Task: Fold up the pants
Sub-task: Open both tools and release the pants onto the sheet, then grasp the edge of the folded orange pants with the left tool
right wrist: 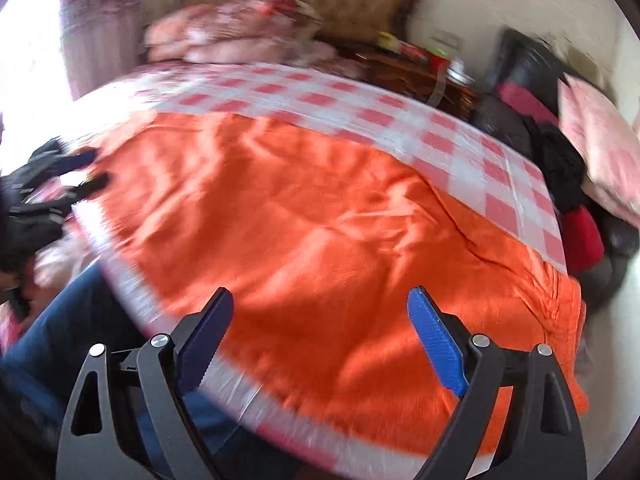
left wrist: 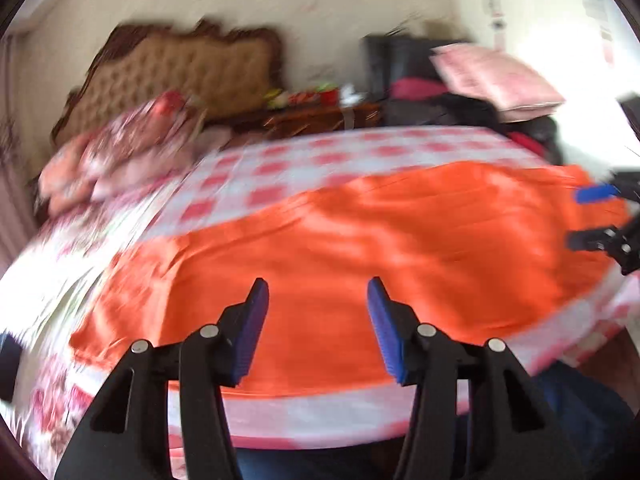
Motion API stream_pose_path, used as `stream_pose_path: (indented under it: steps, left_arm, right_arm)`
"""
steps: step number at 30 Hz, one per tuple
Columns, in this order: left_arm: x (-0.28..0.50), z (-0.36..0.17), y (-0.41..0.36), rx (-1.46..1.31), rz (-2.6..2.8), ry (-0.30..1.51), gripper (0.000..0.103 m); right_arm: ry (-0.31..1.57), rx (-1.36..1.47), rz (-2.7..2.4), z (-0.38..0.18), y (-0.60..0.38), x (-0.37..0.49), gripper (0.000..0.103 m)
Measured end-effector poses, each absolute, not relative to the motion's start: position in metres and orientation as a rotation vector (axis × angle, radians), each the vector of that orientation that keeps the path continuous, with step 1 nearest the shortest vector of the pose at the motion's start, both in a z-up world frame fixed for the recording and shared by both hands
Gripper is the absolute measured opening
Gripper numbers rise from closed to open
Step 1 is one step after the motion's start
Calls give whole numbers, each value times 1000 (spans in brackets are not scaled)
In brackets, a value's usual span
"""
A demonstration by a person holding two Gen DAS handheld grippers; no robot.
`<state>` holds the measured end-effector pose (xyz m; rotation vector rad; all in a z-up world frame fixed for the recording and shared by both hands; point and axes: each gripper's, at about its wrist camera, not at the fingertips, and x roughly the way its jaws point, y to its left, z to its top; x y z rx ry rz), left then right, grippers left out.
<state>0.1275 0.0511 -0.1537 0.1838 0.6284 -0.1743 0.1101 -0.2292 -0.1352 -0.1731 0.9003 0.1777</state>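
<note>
Orange pants [right wrist: 320, 240] beside piled pillows [right wrist: 240, 36]

No text, label, brand or number can be read in either view. The papers on the wall [left wrist: 496, 20] at the upper right of the left wrist view are too blurred to make out.

Two black hand-held tools with blue pads

The left tool [left wrist: 318, 330] and right tool [right wrist: 320, 344] have black plastic linkage arms with silver round rivets and ribbed blue fingers [right wrist: 436, 346]; the person's leg wears blue denim trousers [right wrist: 60, 332].
</note>
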Motion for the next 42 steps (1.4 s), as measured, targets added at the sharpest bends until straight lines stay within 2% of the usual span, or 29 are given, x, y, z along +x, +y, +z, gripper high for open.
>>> stream_pose_path:
  steps: [5,7,8,9,10,14,17,20,23,24,26,30,31,32,33,34,41,42]
  left_arm:
    - [170,-180,121,121,0,862,51]
    - [166,-180,153,55,50,866,52]
    - [166,-182,167,39,84,883,55]
    - [165,-182,181,25,108,888,66]
    - [162,-181,193,22,139,896,71]
    - [154,-170,237,-7,297,928,70]
    - [146,-156,272,-104,399,928,69]
    - [149,-153,301,-255,382,960,69]
    - [159,-155,329,-374,375,958,69]
    - [169,-159,334,-362,380,967,68]
    - [181,-164,339,-351,374,986,59]
    - [208,-181,343,-341,321,1032,57]
    - [211,-181,342,-332,303,1031,46]
    - [213,-179,341,-326,266,1026,31]
    - [216,-176,338,-308,246,1025,12]
    - [217,-175,338,-272,280,1031,0]
    - [203,-166,363,-356,262,978,0]
    - [202,-164,365,-383,248,971,7]
  right_arm:
    - [1044,-248,78,-156,-227,121,86]
    - [1092,-364,9,-143,-218,125,86]
    - [1111,-411,-38,-124,-211,130,86]
    - [1127,-417,-62,-109,-206,132,87]
    - [1147,-395,-71,-85,-200,136,88]
    - [1153,-272,126,34,-155,129,88]
    - [1004,-233,278,132,-133,105,88]
    - [931,-131,313,182,-147,103,88]
    - [917,-59,312,196,-160,114,88]
    - [933,-45,304,194,-162,118,88]
    - [982,-16,319,186,-162,126,88]
    - [991,-9,334,186,-154,132,88]
    - [986,-8,338,187,-152,133,88]
    - [981,-9,339,187,-150,134,88]
    - [978,-18,335,187,-146,135,88]
    - [985,-20,340,186,-144,137,88]
    - [982,-41,350,191,-130,145,88]
    - [977,-50,356,192,-123,149,88]
